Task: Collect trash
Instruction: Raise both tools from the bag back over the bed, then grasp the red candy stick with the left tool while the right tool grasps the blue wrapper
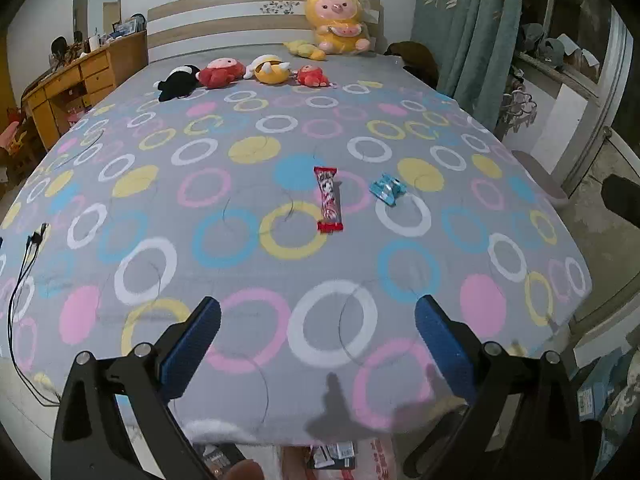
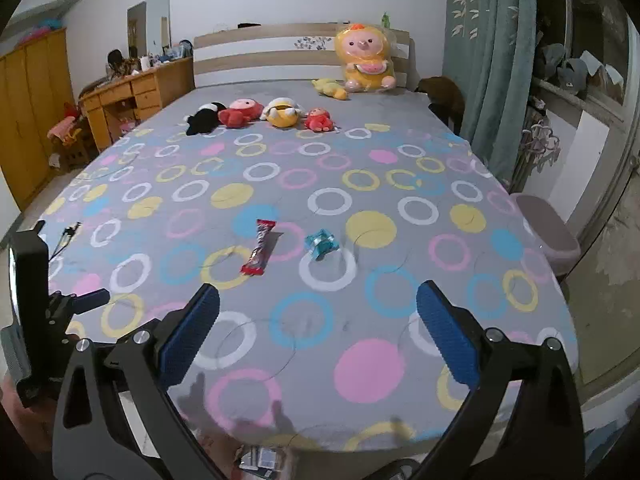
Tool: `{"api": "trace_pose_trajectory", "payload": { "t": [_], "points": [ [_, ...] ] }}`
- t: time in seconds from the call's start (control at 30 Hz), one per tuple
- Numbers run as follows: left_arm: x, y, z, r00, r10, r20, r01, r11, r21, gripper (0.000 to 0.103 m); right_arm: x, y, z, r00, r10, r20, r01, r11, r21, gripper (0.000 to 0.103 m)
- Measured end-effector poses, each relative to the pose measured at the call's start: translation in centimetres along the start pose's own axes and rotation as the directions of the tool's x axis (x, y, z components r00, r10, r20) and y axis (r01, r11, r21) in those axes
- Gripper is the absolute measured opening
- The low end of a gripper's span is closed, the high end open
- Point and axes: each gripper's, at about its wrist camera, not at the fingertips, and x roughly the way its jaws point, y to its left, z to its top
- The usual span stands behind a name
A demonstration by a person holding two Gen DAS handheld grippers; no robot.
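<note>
Red wrapper (image 1: 329, 200): long, narrow snack packet, red ends, pale printed middle with a figure; lies flat near the middle of the bed cover (image 1: 120, 200), lengthwise toward the headboard; one end rests on a yellow ring of the pattern.
Blue wrapper (image 1: 387, 189): small, crumpled, shiny turquoise foil; lies near the red wrapper on its right, apart from it, at the top edge of a white ring.
Same items, right view: red wrapper (image 2: 260, 253) tilted, blue wrapper (image 2: 321, 244) to its right, not touching.
Left gripper (image 1: 318, 322): jaws spread wide, blue ribbed pads facing each other; nothing between them; hangs above the near end of the bed, well short of both wrappers, touching nothing.
Right gripper (image 2: 318, 312): jaws spread wide, nothing between them; over the near end of the bed, touching nothing.
Left gripper, seen from right view (image 2: 80, 300): at the left edge, black body with a blue pad showing.
Below bed edge: packets (image 1: 332, 454) and a pale sheet with red characters, too blurred to read.
Writing on red wrapper: print present, not legible.
Background: soft toys (image 1: 224, 74) in a row near the headboard.
</note>
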Motion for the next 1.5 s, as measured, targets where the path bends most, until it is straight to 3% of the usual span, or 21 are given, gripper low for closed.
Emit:
{"api": "trace_pose_trajectory", "payload": {
  "t": [0.27,0.47,0.77,1.2,1.37,1.43,1.5],
  "points": [
    [5.1,-1.5,3.3,0.999,0.012,-0.043,-0.010,0.999,0.041,0.095,6.5,-1.1,3.9,0.995,0.003,-0.104,-0.006,1.000,-0.029,0.096],
    [10.1,-1.8,5.1,0.997,0.009,-0.081,-0.009,1.000,0.006,0.095,13.2,-1.6,6.1,0.974,0.019,-0.224,-0.030,0.999,-0.043,0.096],
    [17.8,-2.1,6.9,0.993,0.040,-0.114,-0.038,0.999,0.021,0.095,25.0,-1.8,6.8,0.904,0.073,-0.422,-0.086,0.996,-0.012,0.096],
    [26.1,-1.6,8.8,0.981,0.085,-0.176,-0.086,0.996,0.003,0.095,37.7,-2.5,5.8,0.821,0.096,-0.563,-0.074,0.995,0.063,0.096],
    [29.0,-1.5,8.5,0.972,0.093,-0.214,-0.096,0.995,-0.001,0.096,42.3,-2.1,3.7,0.756,0.083,-0.649,-0.069,0.996,0.048,0.098],
    [29.2,-1.5,8.6,0.976,0.097,-0.197,-0.101,0.995,-0.010,0.096,42.5,-1.5,3.5,0.764,0.043,-0.644,-0.054,0.999,0.003,0.098],
    [29.3,-1.5,8.7,0.976,0.099,-0.194,-0.104,0.994,-0.017,0.096,42.5,-1.2,3.6,0.759,0.019,-0.651,-0.038,0.999,-0.015,0.098]
  ]
}}
